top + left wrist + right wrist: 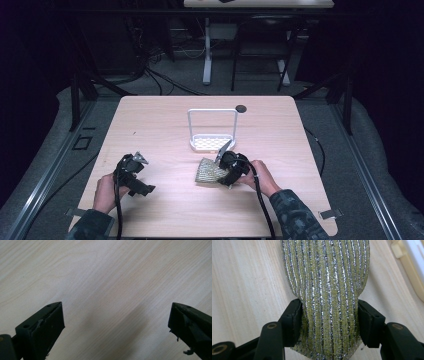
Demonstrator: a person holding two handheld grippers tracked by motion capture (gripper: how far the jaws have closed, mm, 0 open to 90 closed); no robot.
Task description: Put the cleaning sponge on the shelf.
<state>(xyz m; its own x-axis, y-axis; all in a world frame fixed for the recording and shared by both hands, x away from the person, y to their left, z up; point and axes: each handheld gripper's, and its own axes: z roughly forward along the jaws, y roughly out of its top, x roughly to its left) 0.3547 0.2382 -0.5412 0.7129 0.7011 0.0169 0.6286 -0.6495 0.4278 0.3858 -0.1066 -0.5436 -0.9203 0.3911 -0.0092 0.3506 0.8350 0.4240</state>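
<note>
A yellow-green scrub pad with silver stripes (210, 171) lies on the wooden table (165, 125), just in front of a small white rack (212, 131). My right gripper (226, 170) is shut on the pad's near end; in the right gripper view both jaws press the sides of the scrub pad (325, 285), which bulges between them. My left gripper (136, 176) is at the table's front left, held in a hand. In the left gripper view its jaws stand wide apart over bare wood with nothing between them.
The white rack has a tall wire handle and a perforated base. A small dark round disc (241, 108) sits near the table's far edge. Another table's legs and cables (150, 65) stand on the floor behind.
</note>
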